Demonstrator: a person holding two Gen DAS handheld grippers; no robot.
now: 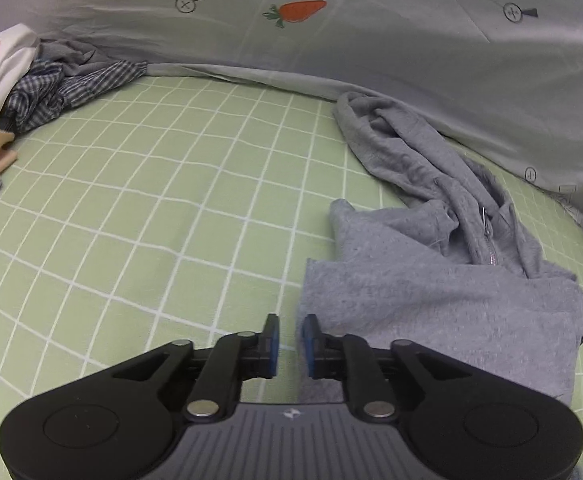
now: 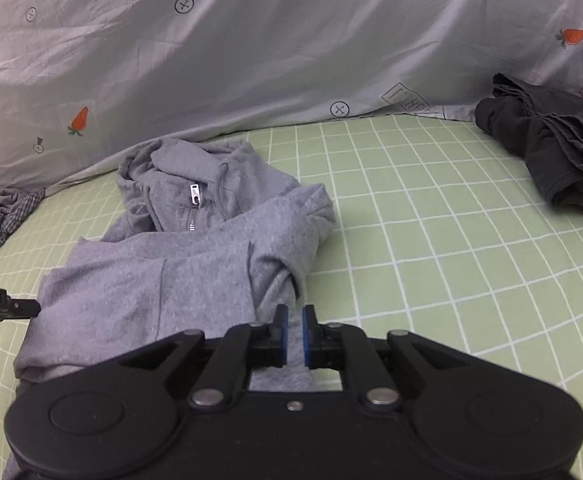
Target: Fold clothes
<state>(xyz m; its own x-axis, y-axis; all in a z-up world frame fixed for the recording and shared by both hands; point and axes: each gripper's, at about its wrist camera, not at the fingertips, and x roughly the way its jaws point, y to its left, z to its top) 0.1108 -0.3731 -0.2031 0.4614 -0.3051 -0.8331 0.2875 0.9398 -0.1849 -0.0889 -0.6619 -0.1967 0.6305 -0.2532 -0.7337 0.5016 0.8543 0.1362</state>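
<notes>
**Both grippers slightly parted over a half-folded grey hoodie on a green checked bed**

Left gripper (image 1: 290, 334) pointed down at the bed with its blue-padded jaws a small way apart and nothing between them; only green sheet showed in the gap. Its right finger stood just at the left edge of the grey hoodie (image 1: 443, 292), which lay to the right of that view with its bottom part folded flat and its hood and zip (image 1: 491, 248) bunched toward the far side.

Right gripper (image 2: 295, 332) also had its jaws a narrow way apart. Grey fabric showed in the gap and below the fingers, but the pads did not appear to press on it. This gripper sat at the hoodie's right edge, where a folded sleeve ended in a rounded corner just ahead of the fingertips.

To the left of the hoodie, the green checked sheet (image 1: 139, 208) lay bare and flat across a wide stretch, reaching a heap of checked and pale clothes (image 1: 51, 84) at the far left edge. To the right of the hoodie, more open sheet ran to a dark folded garment (image 2: 551, 152) near the far right corner, well apart from the hoodie. Along the whole far edge rose a pale grey cloth printed with carrots (image 1: 371, 40).
</notes>
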